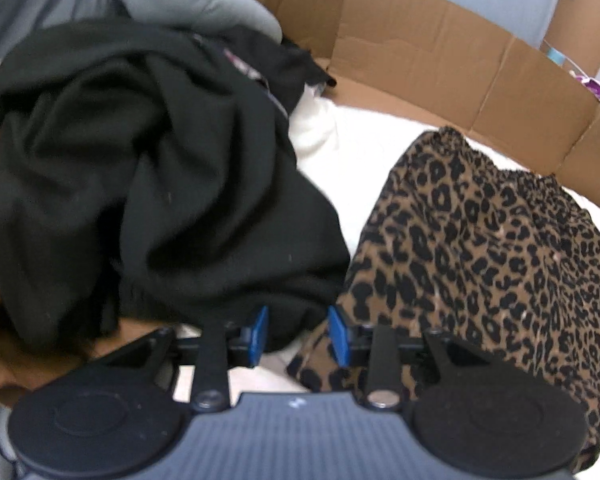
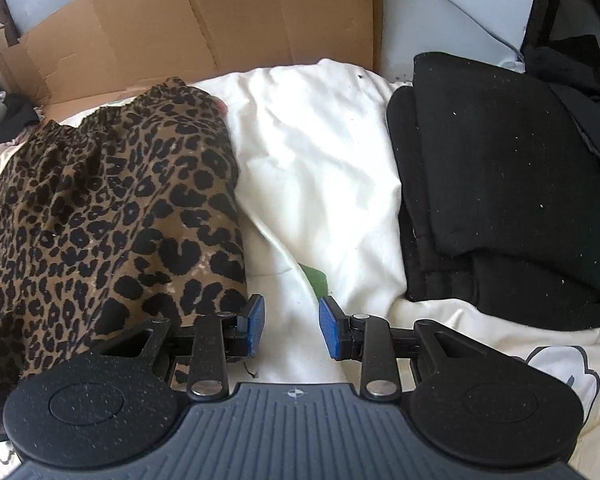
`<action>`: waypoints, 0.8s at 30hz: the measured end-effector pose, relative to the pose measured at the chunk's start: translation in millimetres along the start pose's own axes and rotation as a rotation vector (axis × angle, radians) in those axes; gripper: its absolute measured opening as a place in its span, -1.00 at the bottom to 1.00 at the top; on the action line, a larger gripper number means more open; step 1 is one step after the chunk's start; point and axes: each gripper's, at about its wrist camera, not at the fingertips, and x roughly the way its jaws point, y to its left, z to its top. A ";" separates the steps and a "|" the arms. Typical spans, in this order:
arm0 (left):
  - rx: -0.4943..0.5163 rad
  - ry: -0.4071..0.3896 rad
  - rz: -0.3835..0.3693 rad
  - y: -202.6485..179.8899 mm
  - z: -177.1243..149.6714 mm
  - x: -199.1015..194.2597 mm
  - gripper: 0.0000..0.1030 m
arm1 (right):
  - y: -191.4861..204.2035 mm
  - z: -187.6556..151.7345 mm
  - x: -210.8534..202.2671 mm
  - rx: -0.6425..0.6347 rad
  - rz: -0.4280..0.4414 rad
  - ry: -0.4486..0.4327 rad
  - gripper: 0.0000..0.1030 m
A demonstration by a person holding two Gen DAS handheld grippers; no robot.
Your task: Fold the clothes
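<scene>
Leopard garment (image 2: 112, 208) spread on bed sheet (image 2: 312, 168); both grippers' jaws wide, empty. Risk: pinching sheet w/ fabric, dragging black pile (image 1: 140, 168).

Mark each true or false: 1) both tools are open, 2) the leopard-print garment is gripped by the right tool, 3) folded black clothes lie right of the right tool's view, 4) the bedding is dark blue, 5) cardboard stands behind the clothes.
1) True: left tool and right tool both show a gap between the blue pads.
2) False: leopard-print garment lies beside the empty right tool.
3) True: folded black clothes.
4) False: white bedding.
5) True: cardboard.
</scene>
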 end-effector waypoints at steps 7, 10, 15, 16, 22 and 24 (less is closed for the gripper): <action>0.015 0.044 0.000 -3.9 -15.3 19.9 -0.29 | 1.0 0.5 6.2 -0.017 -0.001 0.010 -0.28; 0.017 0.072 -0.006 -5.4 -22.6 28.5 -0.29 | 2.1 0.8 7.9 -0.021 0.001 0.016 -0.28; -0.003 0.080 -0.007 -2.6 -28.7 38.6 -0.29 | 3.6 1.8 12.3 -0.020 0.007 0.021 -0.28; -0.009 0.083 -0.007 -1.7 -29.2 40.6 -0.29 | 3.9 2.0 13.2 -0.020 0.008 0.023 -0.28; -0.002 0.076 -0.017 -2.8 -29.7 48.7 -0.56 | 5.7 3.2 18.5 -0.018 0.014 0.030 -0.23; 0.023 0.090 -0.030 -4.9 -29.5 48.8 -0.85 | 7.8 3.1 19.2 -0.024 0.018 0.032 -0.22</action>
